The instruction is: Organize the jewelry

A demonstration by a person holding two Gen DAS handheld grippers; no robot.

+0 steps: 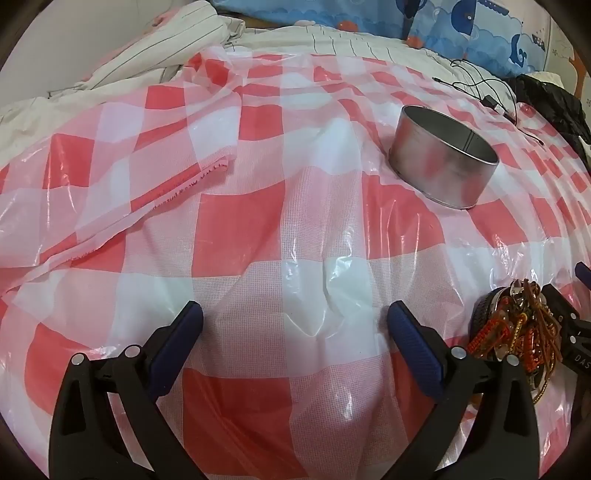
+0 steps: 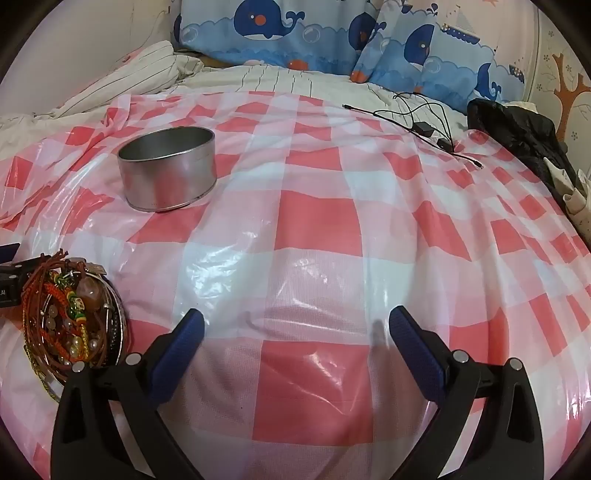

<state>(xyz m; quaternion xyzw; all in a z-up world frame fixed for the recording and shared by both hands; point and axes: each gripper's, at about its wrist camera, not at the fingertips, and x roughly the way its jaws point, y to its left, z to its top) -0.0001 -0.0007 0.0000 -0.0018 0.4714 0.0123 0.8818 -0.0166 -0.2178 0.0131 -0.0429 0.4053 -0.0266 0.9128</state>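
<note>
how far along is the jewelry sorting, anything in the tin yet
Nothing looks done: the metal tin stands upright, and the part of its inside that shows is bare. Nothing in hand: left gripper and right gripper are open. Left to do: the tangled jewelry pile lies between them on the checkered sheet.

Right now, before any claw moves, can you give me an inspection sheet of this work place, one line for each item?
Surface: red and white checked plastic sheet, wrinkled, spread over a bed.
Job's things: pile of bracelets lying tangled on the sheet; round metal tin upright, open, looks empty, standing apart from the pile.
Clutter: black bag at the far right edge.
Grippers: left claw open, holding nothing; right claw open, holding nothing.
Cables: thin black cable with a small adapter, lying loose at the far side.
Surroundings: whale-print pillows, striped bedding.
</note>
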